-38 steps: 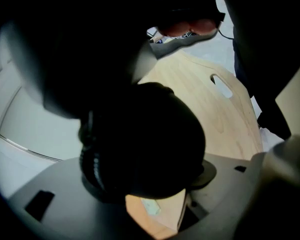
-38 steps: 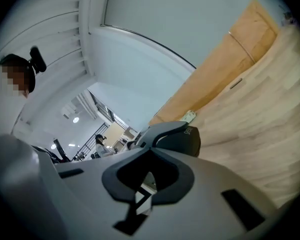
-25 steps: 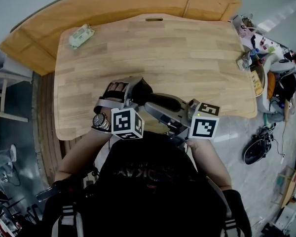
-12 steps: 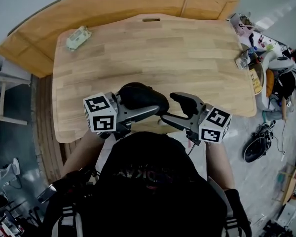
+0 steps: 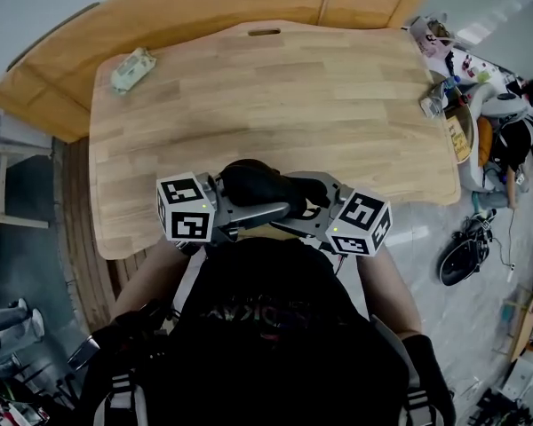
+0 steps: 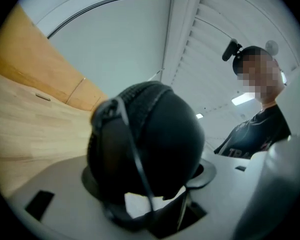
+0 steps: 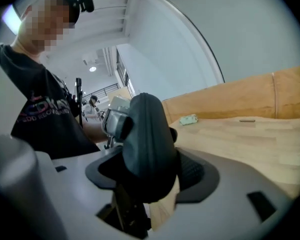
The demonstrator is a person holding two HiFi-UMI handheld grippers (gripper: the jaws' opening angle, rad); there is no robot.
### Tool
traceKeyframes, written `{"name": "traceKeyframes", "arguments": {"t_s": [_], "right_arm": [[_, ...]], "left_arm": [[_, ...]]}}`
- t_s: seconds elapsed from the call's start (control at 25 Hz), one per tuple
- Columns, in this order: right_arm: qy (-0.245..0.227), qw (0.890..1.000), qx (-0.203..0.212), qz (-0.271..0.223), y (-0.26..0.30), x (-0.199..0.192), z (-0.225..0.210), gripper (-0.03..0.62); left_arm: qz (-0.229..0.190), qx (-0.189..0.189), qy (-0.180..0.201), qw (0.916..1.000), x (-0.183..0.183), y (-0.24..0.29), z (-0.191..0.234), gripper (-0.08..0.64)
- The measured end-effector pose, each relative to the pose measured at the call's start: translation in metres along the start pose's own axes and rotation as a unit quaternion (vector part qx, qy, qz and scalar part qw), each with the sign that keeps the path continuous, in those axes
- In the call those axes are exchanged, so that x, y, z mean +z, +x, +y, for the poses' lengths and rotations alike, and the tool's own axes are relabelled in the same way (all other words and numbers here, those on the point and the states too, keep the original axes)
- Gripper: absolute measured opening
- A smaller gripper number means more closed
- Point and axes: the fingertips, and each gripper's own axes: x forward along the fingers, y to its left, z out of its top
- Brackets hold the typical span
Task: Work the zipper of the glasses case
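The black glasses case (image 5: 251,183) is held over the near edge of the wooden table (image 5: 275,105). My left gripper (image 5: 259,206) is shut on it from the left. In the left gripper view the case (image 6: 160,144) fills the space between the jaws, its zipper seam (image 6: 140,96) running over the top. My right gripper (image 5: 307,204) reaches in from the right. In the right gripper view one end of the case (image 7: 147,144) stands between the wide-spread jaws of the right gripper (image 7: 151,176). A ribbed pad (image 7: 192,170) shows bare beside it.
A small pale green object (image 5: 131,67) lies at the table's far left corner. A curved wooden bench (image 5: 204,7) wraps the far side. Cluttered items (image 5: 444,105) and bags sit right of the table. A slot (image 5: 264,32) is cut near the far edge.
The left gripper turned and carried the case slightly right. The right gripper first drew away to the right, then came back in, and its jaws now straddle the case's end.
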Motion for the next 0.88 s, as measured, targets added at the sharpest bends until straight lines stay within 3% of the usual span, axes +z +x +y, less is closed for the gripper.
{"name": "traceKeyframes", "arguments": {"t_s": [0.04, 0.28, 0.4, 0.48, 0.6, 0.72, 0.8, 0.88], "right_arm": [[-0.007, 1.000, -0.004, 0.006, 0.000, -0.003, 0.000, 0.290], [0.003, 1.000, -0.013, 0.004, -0.015, -0.012, -0.008, 0.285], [0.028, 0.999, -0.037, -0.005, -0.037, -0.018, -0.026, 0.284], [0.051, 0.996, -0.071, -0.018, -0.059, -0.023, -0.047, 0.284], [0.077, 0.985, -0.156, -0.015, -0.091, -0.041, -0.095, 0.284], [0.082, 0.969, -0.234, 0.012, -0.114, -0.065, -0.145, 0.284], [0.056, 0.958, -0.278, 0.051, -0.125, -0.082, -0.178, 0.284], [0.010, 0.945, -0.310, 0.100, -0.129, -0.097, -0.210, 0.284]], "left_arm": [[0.003, 0.004, 0.000, 1.0000, -0.003, 0.001, 0.002, 0.307], [0.011, 0.003, -0.013, 0.9998, -0.008, 0.011, 0.006, 0.307], [-0.010, 0.028, -0.034, 0.9990, -0.004, 0.006, 0.021, 0.308], [-0.030, 0.052, -0.059, 0.9965, -0.001, 0.000, 0.037, 0.307], [-0.030, 0.069, -0.090, 0.9931, -0.011, -0.002, 0.051, 0.299], [-0.024, 0.073, -0.118, 0.9900, -0.022, 0.008, 0.056, 0.204], [-0.018, 0.082, -0.132, 0.9877, -0.029, 0.017, 0.060, 0.068], [-0.006, 0.093, -0.139, 0.9858, -0.038, 0.025, 0.065, 0.023]]}}
